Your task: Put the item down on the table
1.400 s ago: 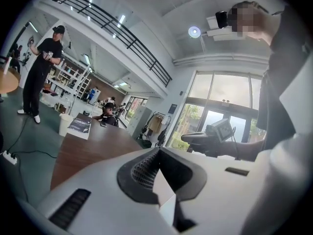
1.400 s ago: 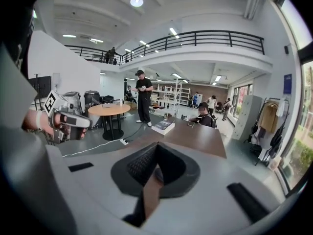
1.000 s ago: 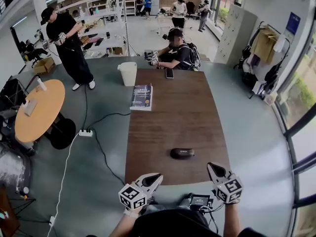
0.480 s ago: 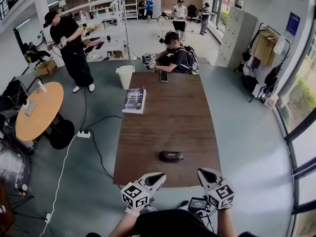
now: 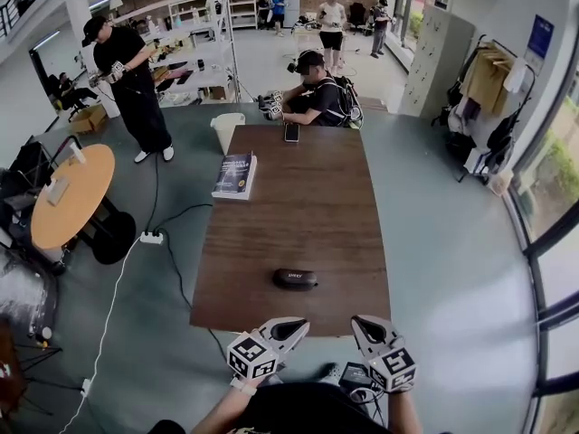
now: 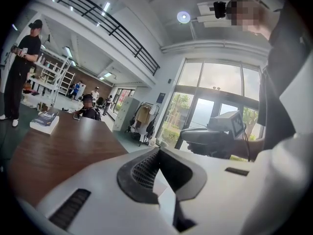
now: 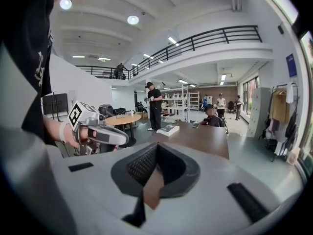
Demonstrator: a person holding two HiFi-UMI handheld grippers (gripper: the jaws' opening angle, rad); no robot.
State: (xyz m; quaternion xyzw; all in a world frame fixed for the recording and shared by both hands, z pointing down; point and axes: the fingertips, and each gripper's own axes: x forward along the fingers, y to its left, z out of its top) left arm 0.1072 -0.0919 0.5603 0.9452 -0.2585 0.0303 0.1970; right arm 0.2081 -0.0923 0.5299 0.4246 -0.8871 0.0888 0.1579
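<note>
A: Wide hall, grey-green floor, long brown wooden table [image 5: 308, 197] down the middle. Seeing the item?

B: Yes: black oval case [image 5: 296, 278], lying flat on the table toward its near end, apart from everything else.

A: And the left hand-held gripper [image 5: 297, 325]?

B: Hovering just off the table's near edge, jaws closed together, nothing between them, not touching the case.

A: Right hand-held gripper [image 5: 359, 323]?

B: Much the same: beside the left one, off the near edge, jaws pressed together and empty.

A: Anything else on the table?

B: Dark-covered book [image 5: 236, 174] at the far left edge, black phone [image 5: 291, 132] at the far end, in front of a seated person [image 5: 318, 99].

A: Beyond the table?

B: White bin [image 5: 226, 132] by the far left corner, round orange table [image 5: 71, 195] off to the left, standing person in black [image 5: 131, 84] past it.
</note>
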